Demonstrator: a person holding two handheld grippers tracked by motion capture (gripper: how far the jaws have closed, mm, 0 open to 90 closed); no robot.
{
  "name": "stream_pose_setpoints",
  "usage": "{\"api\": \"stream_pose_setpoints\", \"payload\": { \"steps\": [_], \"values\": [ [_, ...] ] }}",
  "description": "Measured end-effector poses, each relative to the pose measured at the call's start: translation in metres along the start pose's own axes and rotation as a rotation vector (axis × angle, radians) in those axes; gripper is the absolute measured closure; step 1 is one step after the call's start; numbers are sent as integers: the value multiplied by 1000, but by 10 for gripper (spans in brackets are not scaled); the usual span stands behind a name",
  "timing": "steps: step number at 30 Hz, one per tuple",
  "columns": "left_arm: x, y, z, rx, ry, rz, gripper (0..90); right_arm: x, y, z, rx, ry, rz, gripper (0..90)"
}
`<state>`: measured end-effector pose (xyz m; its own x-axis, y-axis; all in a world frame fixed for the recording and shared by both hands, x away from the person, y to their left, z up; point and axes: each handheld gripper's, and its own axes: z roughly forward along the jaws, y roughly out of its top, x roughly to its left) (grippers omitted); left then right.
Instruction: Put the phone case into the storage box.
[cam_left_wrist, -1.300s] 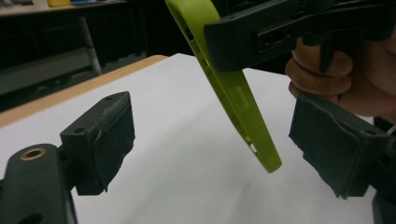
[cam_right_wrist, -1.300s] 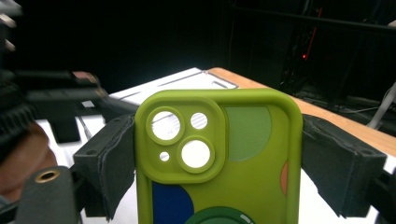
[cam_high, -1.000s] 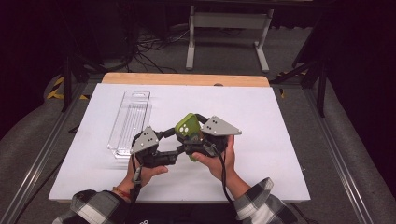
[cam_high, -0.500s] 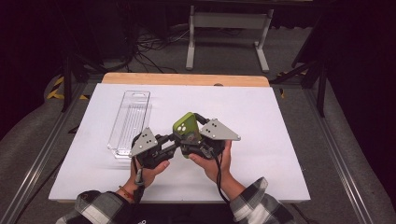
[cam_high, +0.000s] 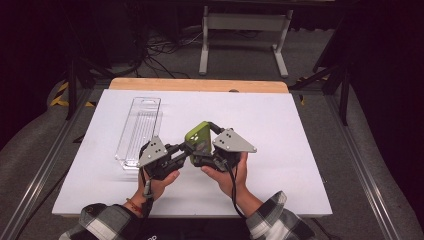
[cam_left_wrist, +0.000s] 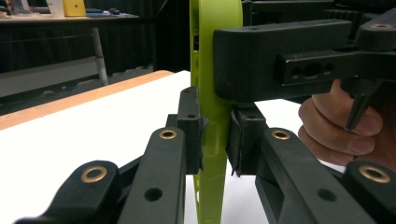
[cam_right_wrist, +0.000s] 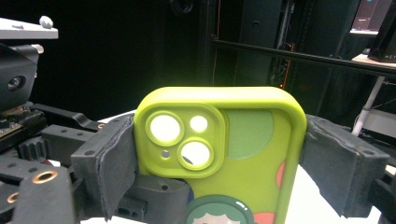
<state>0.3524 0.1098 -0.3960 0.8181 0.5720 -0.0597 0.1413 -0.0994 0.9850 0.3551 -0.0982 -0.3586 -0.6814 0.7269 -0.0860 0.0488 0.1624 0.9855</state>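
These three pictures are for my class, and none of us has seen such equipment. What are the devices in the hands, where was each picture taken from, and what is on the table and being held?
A person holds a hand-operated, two-jaw gripper in each hand. The high view looks down from above the table. The other two come from cameras riding on each gripper, looking along its jaws.

The left gripper has just been closing; in its own view its pads pinch the thin edge of a green phone case. The right gripper grips the same case by its two sides, shown in its own view with camera cut-outs and a cartoon print.

A clear plastic tray lies on the table.
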Motion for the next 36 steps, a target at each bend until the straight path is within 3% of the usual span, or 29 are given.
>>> {"api": "stream_pose_setpoints", "payload": {
  "steps": [10, 14, 22, 28, 36],
  "values": [
    [2, 1, -2, 8, 10, 28, 777, -2, 3, -4, 2, 14, -24, 157],
    [4, 1, -4, 13, 23, 37, 777, -2, 6, -9, -17, -6, -59, 174],
    [6, 1, -6, 11, 31, 38, 777, -9, 9, -17, -13, -16, -69, 180],
    [6, 2, -9, 16, 32, 53, 777, -15, 8, -24, -9, -57, -123, 179],
    [8, 3, -13, 12, 39, 65, 777, -24, 3, -29, 18, -69, -127, 178]
  ]
}}
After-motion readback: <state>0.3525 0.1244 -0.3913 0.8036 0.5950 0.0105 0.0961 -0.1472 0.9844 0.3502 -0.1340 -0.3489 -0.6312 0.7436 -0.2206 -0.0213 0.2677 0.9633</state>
